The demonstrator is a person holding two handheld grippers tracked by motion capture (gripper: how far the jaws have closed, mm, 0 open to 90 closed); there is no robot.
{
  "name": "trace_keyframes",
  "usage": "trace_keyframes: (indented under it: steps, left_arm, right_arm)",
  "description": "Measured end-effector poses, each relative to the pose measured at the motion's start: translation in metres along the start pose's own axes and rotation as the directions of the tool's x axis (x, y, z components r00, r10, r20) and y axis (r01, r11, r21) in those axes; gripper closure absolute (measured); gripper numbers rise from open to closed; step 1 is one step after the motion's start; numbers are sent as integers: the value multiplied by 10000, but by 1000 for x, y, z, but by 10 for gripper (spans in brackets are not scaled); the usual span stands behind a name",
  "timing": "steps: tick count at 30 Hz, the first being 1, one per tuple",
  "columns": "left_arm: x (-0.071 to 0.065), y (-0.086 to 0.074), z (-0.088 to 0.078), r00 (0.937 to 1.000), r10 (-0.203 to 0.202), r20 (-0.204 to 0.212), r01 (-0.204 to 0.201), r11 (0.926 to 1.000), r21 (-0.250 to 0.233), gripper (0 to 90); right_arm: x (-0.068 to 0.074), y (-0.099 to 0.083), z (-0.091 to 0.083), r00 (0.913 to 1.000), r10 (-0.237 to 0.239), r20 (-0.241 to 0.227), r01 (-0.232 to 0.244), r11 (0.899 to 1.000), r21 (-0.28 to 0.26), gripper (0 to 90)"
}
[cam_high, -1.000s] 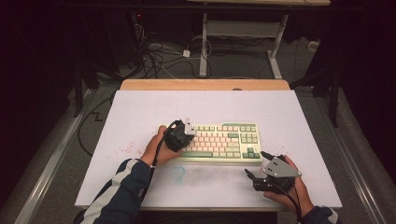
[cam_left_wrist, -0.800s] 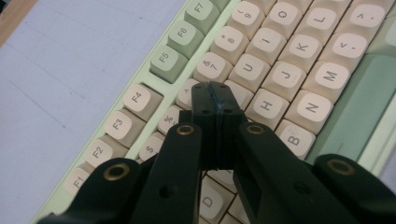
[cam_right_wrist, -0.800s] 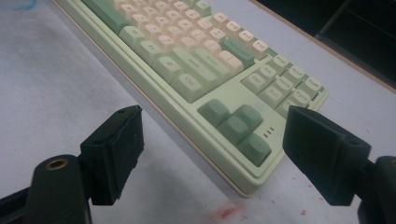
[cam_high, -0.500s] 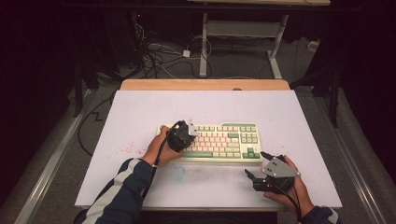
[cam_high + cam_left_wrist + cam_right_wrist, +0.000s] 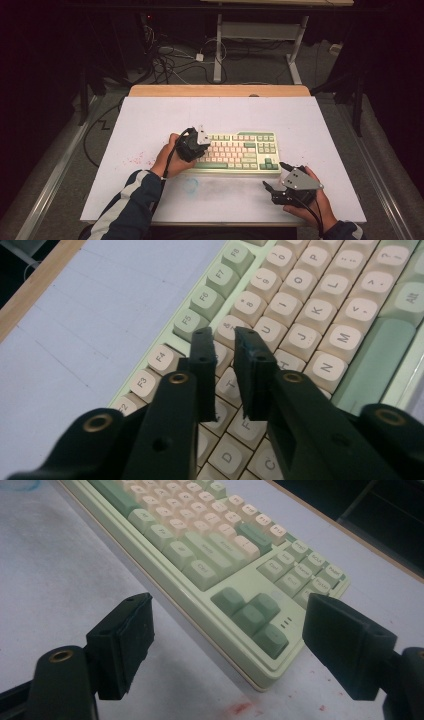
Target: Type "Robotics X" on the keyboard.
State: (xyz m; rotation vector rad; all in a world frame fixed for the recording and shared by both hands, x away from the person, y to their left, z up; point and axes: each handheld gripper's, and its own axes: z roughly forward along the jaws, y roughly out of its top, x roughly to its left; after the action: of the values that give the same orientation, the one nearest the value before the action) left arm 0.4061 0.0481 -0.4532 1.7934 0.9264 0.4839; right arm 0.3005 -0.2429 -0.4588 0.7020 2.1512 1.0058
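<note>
A cream and green keyboard lies in the middle of the white table. My left gripper hovers over its left half, jaws pointing down at the keys. In the left gripper view, the left gripper has a narrow gap between its jaws, which have just been opening. Nothing is gripped; the cream keys show beneath. My right gripper rests near the keyboard's front right corner. Its jaws are wide open and empty, and they frame the green arrow keys in the right gripper view.
The white table top has red specks at the left and a faint blue smudge in front of the keyboard. A wooden edge runs along the back. Cables and desk legs lie on the floor beyond.
</note>
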Motion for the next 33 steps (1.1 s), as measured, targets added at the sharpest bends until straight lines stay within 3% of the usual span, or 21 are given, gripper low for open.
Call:
trace_keyframes:
  steps: [7,11,15,22,25,28,33]
  left_arm:
    - [0,4,-8,9993,-208,311,225,9981,-569,517]
    - [-1,3,-11,10000,-78,-6,77,9949,-1006,343]
    - [-3,2,-16,10000,-20,-49,14,9925,-1222,246]
    - [-4,1,-28,9998,152,140,-128,9874,-1577,201]
    - [-2,1,-32,9996,-28,271,73,9858,-1678,194]
    - [-1,-3,-35,9997,176,156,-147,9857,-1678,194]
    - [0,-4,-38,9997,208,124,-183,9842,-1763,194]
  right_arm:
    - [0,0,0,10000,13,14,-13,10000,-13,212]
    - [-1,0,-1,10000,27,33,-27,10000,-51,212]
    - [-2,0,-1,10000,45,62,-44,10000,-56,211]
    - [-2,0,-1,10000,58,56,-58,10000,-37,212]
    - [-2,1,-1,10000,31,48,-31,10000,-51,212]
    - [-2,1,-2,10000,35,60,-35,10000,-67,212]
    - [-2,1,-2,9999,84,65,-83,9999,-116,213]
